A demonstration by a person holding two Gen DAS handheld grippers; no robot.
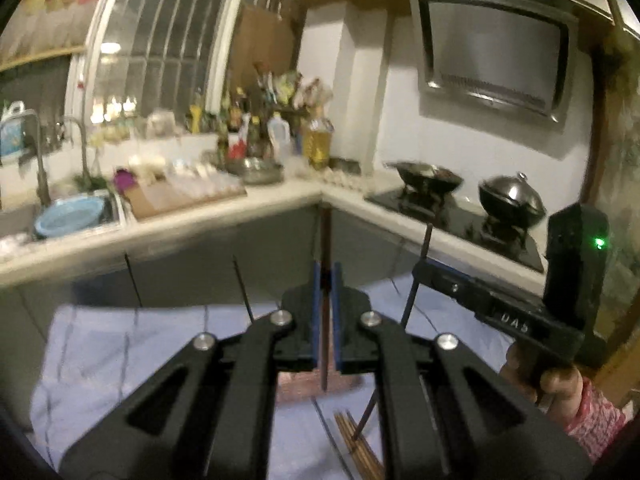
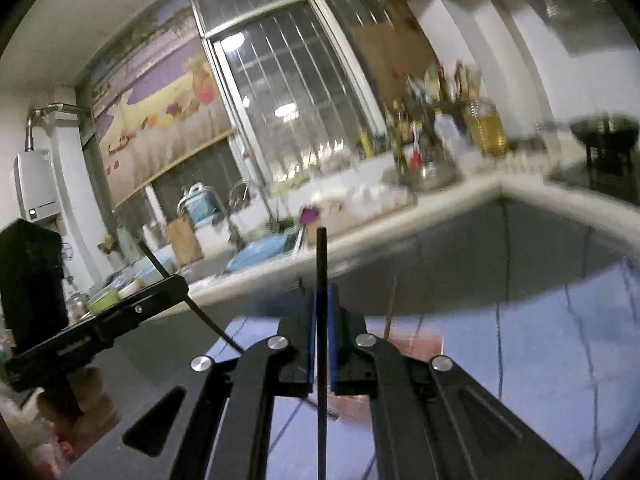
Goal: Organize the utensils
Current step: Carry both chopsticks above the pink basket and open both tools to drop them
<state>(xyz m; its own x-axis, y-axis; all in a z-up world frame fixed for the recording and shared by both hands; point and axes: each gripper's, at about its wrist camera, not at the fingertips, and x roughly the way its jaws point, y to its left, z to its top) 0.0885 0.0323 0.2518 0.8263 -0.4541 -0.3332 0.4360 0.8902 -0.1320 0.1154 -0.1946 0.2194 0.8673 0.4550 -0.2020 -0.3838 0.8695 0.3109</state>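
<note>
Holding: left tool [image 1: 327, 312] clamped on brown chopstick [image 1: 326, 240]; right tool [image 2: 321, 340] clamped on black chopstick [image 2: 321, 264]
Advice: keep both sticks upright, centre frame

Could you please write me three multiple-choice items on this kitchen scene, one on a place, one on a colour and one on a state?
1. Where does the blue basin sit?
A. In the sink at the left end of the counter
B. On the stove
C. On the cloth below the tools

2. What colour are the pads of the left tool?
A. Red
B. Blue
C. White

3. How does the right tool stand?
A. Wide open, nothing between its pads
B. Shut on a dark chopstick
C. Shut on a spoon

Answers:
1. A: the basin lies in the sink beside the tap, far from the stove.
2. B: blue strips line the inner faces of both fingers.
3. B: the dark chopstick stands upright, pinched between the closed pads, and sticks out above and below them.
</note>
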